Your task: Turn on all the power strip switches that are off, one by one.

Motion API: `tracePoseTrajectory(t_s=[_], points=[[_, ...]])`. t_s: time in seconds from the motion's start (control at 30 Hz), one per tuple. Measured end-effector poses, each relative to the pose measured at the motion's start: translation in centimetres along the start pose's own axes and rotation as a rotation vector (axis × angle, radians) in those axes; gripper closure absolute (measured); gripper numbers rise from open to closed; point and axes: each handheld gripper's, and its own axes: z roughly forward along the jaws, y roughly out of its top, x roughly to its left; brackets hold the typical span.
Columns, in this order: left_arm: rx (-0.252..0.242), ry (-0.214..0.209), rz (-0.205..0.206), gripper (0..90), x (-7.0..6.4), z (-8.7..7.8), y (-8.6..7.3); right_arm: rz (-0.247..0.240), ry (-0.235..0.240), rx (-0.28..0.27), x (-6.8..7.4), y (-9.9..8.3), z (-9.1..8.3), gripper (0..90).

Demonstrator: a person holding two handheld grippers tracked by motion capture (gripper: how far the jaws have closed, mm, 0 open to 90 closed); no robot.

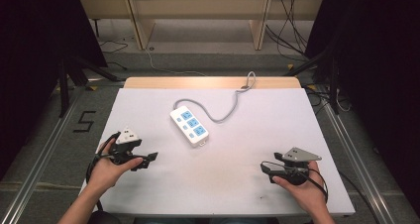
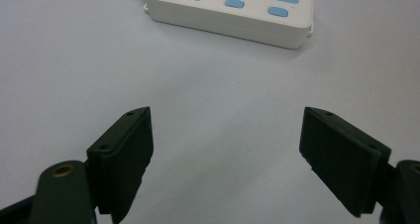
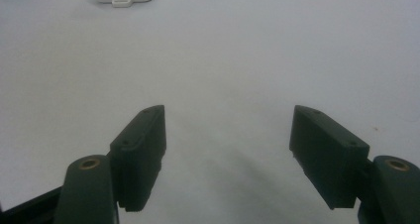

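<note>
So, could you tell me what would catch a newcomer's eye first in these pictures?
Most likely the white power strip with blue sockets, lying at an angle in the middle of the pale table, its grey cable curling off toward the far edge. Next, the left gripper and right gripper, one in each hand near the front corners, both with jaws open and holding nothing.

White power strip [image 1: 189, 125] lies flat mid-table, seemingly nothing plugged in.
</note>
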Motion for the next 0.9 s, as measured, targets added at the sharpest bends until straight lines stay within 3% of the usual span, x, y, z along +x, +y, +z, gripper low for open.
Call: tracePoseTrajectory(t_s=[0.47, 0.9], points=[[-0.021, 0.037, -0.001, 21.0, 0.2, -0.5, -1.9, -0.001, 0.005, 0.001, 0.1, -0.1, 0.1, 31.4], [-0.013, 0.032, 0.019, 20.8, -0.6, 0.1, -2.3, -0.007, 0.003, 0.005, 0.2, 0.0, 0.1, 31.2]])
